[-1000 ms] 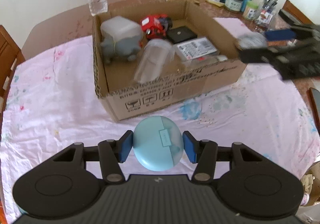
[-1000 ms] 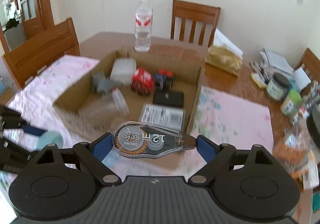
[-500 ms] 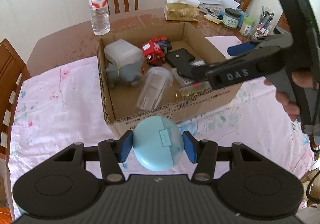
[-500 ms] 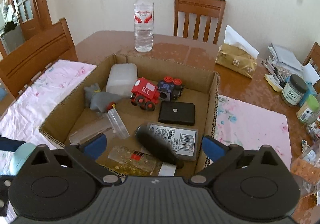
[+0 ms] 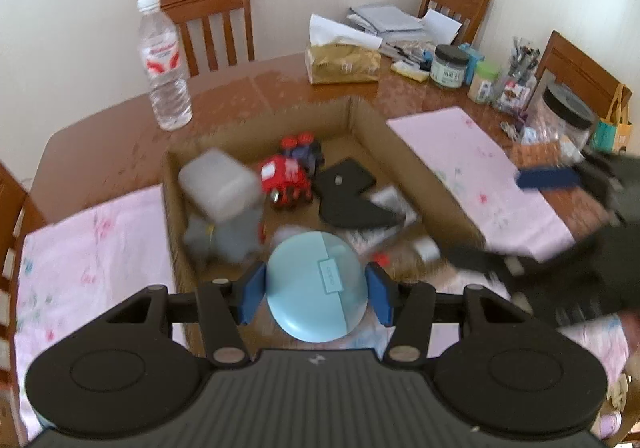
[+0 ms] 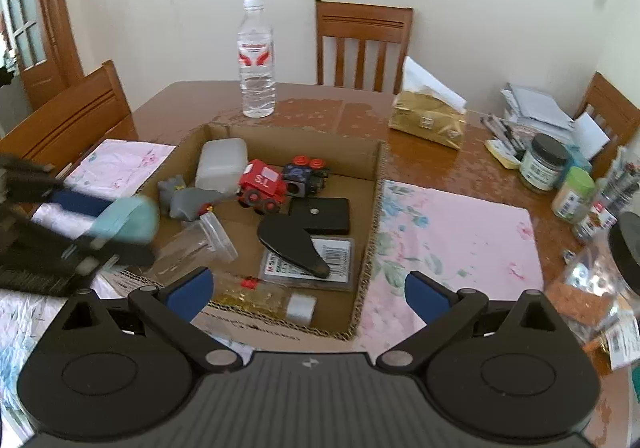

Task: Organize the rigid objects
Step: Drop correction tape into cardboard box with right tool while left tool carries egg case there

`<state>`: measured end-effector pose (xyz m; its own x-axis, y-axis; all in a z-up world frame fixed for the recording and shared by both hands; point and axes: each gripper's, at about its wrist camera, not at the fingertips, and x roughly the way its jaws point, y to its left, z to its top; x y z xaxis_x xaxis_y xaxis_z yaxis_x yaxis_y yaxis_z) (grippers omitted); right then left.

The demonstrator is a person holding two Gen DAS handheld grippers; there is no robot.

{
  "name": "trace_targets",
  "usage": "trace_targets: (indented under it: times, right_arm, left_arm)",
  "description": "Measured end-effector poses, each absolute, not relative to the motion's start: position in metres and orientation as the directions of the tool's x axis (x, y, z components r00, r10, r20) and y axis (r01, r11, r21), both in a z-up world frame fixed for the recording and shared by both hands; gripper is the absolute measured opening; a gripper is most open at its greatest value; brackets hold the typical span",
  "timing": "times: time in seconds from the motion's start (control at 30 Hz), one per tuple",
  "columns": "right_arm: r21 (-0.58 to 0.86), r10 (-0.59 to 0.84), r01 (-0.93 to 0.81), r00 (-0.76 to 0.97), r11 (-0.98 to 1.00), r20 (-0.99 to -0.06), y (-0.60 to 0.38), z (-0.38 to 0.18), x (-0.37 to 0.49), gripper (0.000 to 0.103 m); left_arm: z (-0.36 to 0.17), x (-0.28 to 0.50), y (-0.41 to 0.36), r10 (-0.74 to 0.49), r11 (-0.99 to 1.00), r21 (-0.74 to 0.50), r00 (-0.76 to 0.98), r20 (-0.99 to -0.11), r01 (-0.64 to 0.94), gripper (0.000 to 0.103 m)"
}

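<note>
The left gripper [image 5: 316, 298] is gripping a round pale blue case [image 5: 316, 286] between its two blue pads, and it is holding the case over the near edge of the cardboard box [image 6: 372, 208]. The right gripper [image 6: 306, 290] is standing with its fingers wide apart and nothing is between them; its jaws have just been opening. It is hanging at the near right side of the box.

Inside the box many things are already lying, so little free floor is remaining: one white plastic container [image 6: 222, 164], one grey toy animal [image 6: 188, 200], one red toy train car [image 6: 262, 186], one dark toy car with red knobs [image 6: 306, 172], one flat black case [image 6: 324, 214], one black teardrop-shaped thing [image 6: 292, 244] resting on one labelled flat pack [image 6: 332, 260], one clear cup [image 6: 200, 238] lying on its side, and one clear tape dispenser [image 6: 260, 294] against the near wall.

The box is sitting on a wooden table [image 6: 344, 108] with pink cloth [image 6: 460, 240] on both sides. Behind the box one water bottle [image 6: 257, 60] is standing upright. To the right one gold tissue pack [image 6: 430, 120] is lying, and two jars [image 6: 546, 162] are standing near pens and papers. Three wooden chairs [image 6: 362, 44] are showing in the right wrist view.
</note>
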<state>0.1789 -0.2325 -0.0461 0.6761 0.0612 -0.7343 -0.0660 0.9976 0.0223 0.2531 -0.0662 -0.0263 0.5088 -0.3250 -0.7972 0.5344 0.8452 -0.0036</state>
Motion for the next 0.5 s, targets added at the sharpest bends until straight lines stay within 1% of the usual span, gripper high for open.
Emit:
trace_targets:
  times: [0.2,0.5]
  right_arm:
    - [0.054,0.043,-0.004,0.678,0.999,-0.734,-0.244,-0.043,0.167,0.103]
    - [0.049,0.020,0.025,0.674,0.998,-0.739,-0.248,-0.043,0.158,0.103]
  left_arm:
    - [-0.044,0.290,-0.093,-0.325,0.841,-0.006,0.498,-0.804,0.540,0.053]
    - [-0.067,0.310,-0.103,-0.291,0.845,0.026,0.500,-0.816,0.534,0.053]
